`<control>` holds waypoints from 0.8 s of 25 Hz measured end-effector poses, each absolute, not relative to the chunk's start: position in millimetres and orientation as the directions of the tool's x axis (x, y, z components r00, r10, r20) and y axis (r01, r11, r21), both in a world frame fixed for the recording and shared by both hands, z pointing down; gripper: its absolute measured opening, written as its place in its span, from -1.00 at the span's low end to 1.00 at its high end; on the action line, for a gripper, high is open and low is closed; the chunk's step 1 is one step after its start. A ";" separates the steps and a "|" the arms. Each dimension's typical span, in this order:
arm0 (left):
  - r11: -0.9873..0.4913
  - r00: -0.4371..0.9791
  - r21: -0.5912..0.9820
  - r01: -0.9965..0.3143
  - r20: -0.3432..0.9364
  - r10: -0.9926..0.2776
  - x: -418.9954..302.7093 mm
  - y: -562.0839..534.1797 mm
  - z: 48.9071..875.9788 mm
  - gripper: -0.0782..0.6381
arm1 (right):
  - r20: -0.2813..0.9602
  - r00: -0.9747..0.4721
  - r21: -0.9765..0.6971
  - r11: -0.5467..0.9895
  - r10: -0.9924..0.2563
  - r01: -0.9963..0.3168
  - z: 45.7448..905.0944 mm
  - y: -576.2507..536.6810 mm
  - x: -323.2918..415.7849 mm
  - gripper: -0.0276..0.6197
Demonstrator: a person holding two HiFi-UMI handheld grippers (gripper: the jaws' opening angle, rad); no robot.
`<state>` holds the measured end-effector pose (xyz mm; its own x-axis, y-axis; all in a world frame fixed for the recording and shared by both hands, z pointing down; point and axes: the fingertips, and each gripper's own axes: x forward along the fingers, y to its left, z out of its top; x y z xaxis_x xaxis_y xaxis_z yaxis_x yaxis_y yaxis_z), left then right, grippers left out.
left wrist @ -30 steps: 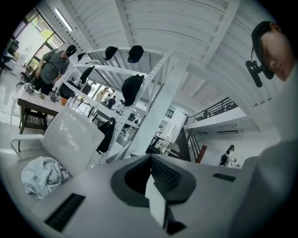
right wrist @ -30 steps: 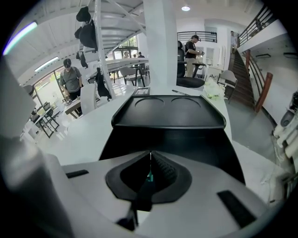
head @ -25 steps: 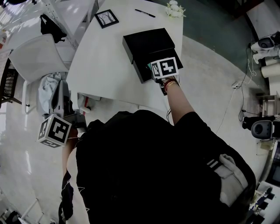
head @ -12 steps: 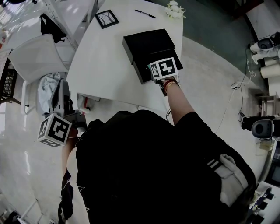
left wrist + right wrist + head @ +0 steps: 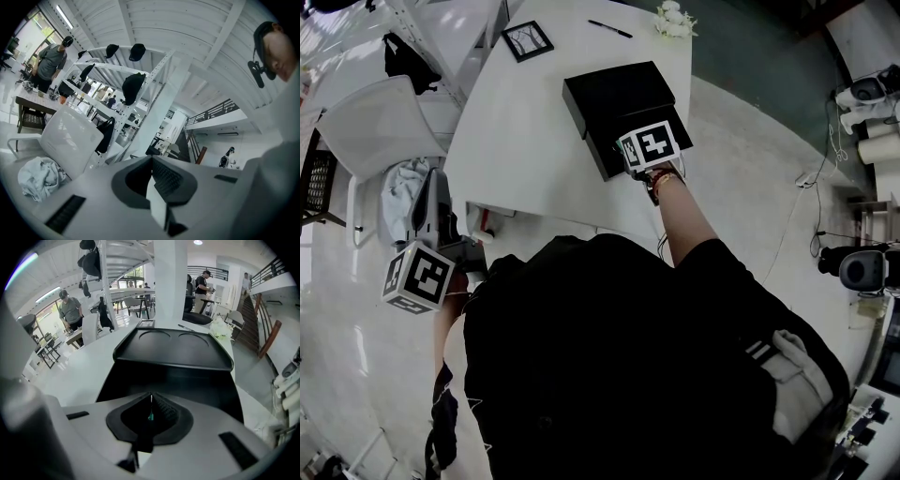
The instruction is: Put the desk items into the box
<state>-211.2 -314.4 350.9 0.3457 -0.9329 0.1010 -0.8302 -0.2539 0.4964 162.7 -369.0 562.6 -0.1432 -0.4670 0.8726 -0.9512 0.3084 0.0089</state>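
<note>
white tabletop (image 5: 530,155) filled the upper middle of the head view, with pale glossy floor (image 5: 741,197) around it and a white plastic chair (image 5: 380,122) off its left edge. a crumpled grey cloth (image 5: 401,192) lay on the chair seat.

on the table's near right part sat the black rectangular box (image 5: 614,94), reaching close to the table's edge. in the right gripper view its dark interior faced the camera, and a flat black panel with two round impressions (image 5: 173,345) lay along its far side.

the right gripper (image 5: 151,411) was held just at the near end of the box, its marker cube (image 5: 650,145) above the box's near edge. its jaws were pressed together; a tiny green speck showed at the seam, too small to make out.

the left gripper (image 5: 151,174) hung low at the person's left side, off the table and beside the chair, tilted up toward the white ceiling beams. its jaws were pressed together too, with nothing between them.

at the far end of the table, well apart from the box, lay a small black-framed picture (image 5: 529,39), a thin black pen (image 5: 610,28) and a bunch of white flowers (image 5: 674,21), all outside the box.
</note>
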 end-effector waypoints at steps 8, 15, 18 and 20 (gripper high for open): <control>-0.258 0.357 0.501 -0.826 0.111 -0.928 -213.9 -320.0 354.3 -0.75 | 0.882 -0.121 0.041 0.330 -0.455 -0.943 563.7 -368.2 161.3 -0.84; -0.261 0.364 0.506 -0.822 0.115 -0.924 -217.5 -321.8 357.4 -0.75 | 0.880 -0.118 0.038 0.317 -0.459 -0.948 562.7 -367.9 161.1 -0.81; -0.261 0.366 0.509 -0.820 0.118 -0.923 -219.5 -320.9 359.4 -0.75 | 0.878 -0.113 0.046 0.318 -0.465 -0.947 562.0 -366.8 160.0 -0.80; -0.258 0.365 0.512 -0.819 0.119 -0.923 -221.2 -320.2 360.3 -0.75 | 0.877 -0.112 0.047 0.317 -0.466 -0.947 561.7 -366.1 159.4 -0.80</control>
